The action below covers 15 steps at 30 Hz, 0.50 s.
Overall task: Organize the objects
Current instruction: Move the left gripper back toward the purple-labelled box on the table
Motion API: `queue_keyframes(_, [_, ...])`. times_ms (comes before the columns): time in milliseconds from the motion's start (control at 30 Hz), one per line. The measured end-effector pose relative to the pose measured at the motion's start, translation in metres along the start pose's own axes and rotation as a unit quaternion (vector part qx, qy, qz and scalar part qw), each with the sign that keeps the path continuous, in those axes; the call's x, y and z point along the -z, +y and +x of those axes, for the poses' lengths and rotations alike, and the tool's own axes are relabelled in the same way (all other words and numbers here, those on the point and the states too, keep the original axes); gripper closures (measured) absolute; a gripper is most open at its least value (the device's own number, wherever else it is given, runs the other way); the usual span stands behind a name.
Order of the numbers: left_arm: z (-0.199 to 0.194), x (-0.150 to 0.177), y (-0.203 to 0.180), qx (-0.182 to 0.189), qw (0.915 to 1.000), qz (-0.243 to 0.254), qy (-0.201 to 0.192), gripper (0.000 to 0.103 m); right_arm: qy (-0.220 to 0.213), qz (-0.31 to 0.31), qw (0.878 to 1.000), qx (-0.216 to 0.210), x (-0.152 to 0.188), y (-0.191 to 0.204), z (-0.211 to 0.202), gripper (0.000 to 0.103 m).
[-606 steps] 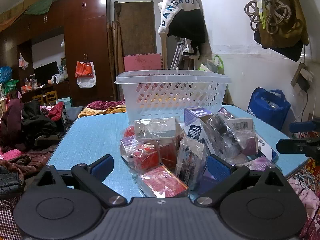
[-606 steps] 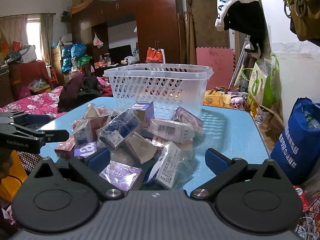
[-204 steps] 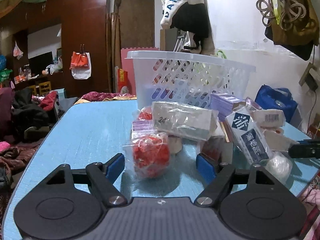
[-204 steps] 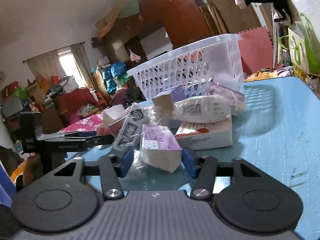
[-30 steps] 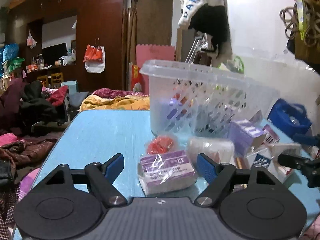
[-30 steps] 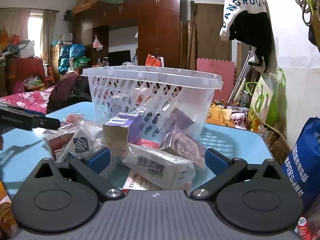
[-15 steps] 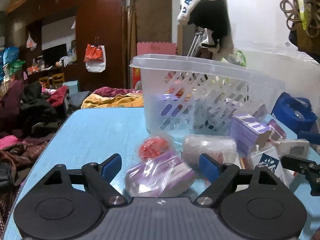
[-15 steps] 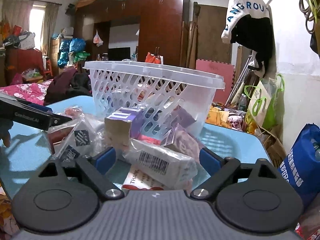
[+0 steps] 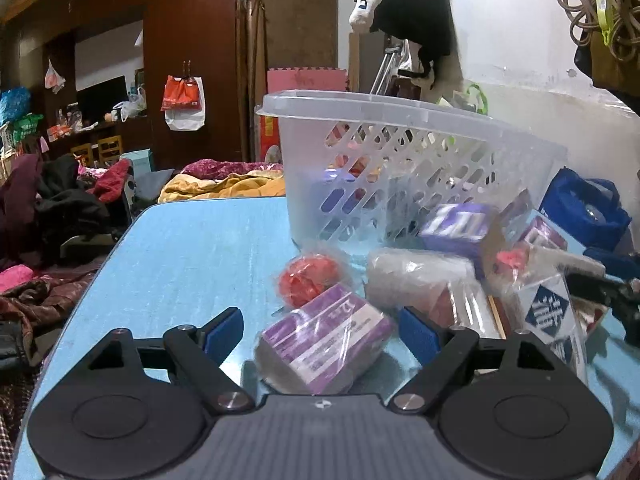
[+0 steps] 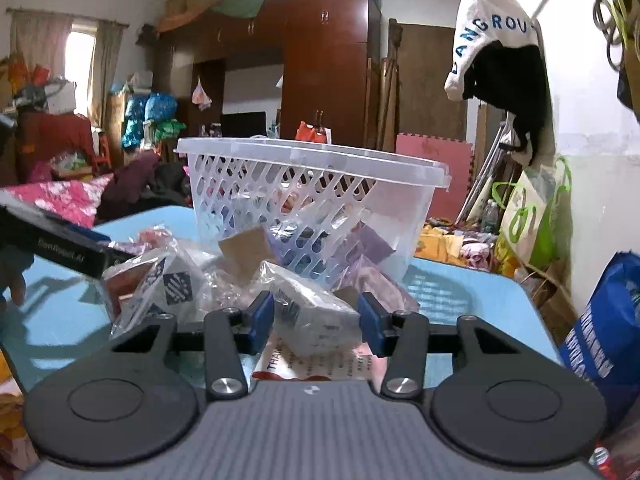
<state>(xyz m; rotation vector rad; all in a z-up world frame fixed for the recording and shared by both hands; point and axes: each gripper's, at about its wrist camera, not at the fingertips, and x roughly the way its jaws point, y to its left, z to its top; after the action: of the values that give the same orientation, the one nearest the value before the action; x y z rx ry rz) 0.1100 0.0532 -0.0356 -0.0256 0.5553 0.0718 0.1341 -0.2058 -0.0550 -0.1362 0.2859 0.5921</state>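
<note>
Purple box (image 9: 326, 340) lower centre, between left gripper (image 9: 320, 330) jaws, long axis skewed across gap, jaws wide, untouching | right gripper (image 10: 316, 322) narrowed around clear-wrapped packet (image 10: 316, 316), contact unclear | basket (image 10: 312, 168) behind

The basket (image 9: 404, 172) is translucent white plastic, smooth, its walls pierced with slots. The purple box (image 9: 326, 338) nearest the left gripper (image 9: 320, 330) is cardboard under glossy, crinkled clear film. The red ball (image 9: 304, 282) sits in a shiny clear bag. The surface (image 9: 192, 256) is pale blue with a fine matt grain. Both grippers are matt black plastic with blue pads (image 10: 262, 316) and bright metal pivot screws (image 10: 224, 386). Far off stands a polished dark wood wardrobe (image 10: 324, 68).
</note>
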Motion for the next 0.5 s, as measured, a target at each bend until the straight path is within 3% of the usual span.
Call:
queue_keyframes(233, [-0.002, 0.003, 0.006, 0.015, 0.9998, 0.008, 0.008, 0.015, 0.025, -0.001, 0.999, -0.026, -0.002, -0.001, 0.008, 0.051])
queue_keyframes(400, [0.004, 0.005, 0.008, 0.081, 0.9949, 0.044, 0.039, 0.015, 0.041, -0.015, 0.998, -0.035, 0.0, 0.003, 0.01, 0.046])
queue_keyframes(433, [0.004, 0.007, 0.007, 0.073, 0.995, 0.057, 0.038, 0.015, 0.045, -0.019, 0.998, -0.041, 0.0, 0.003, 0.011, 0.041])
queue_keyframes(500, [0.003, 0.008, 0.006, 0.062, 0.9953, 0.064, 0.038, 0.015, 0.045, -0.02, 0.998, -0.04, 0.0, 0.003, 0.012, 0.045])
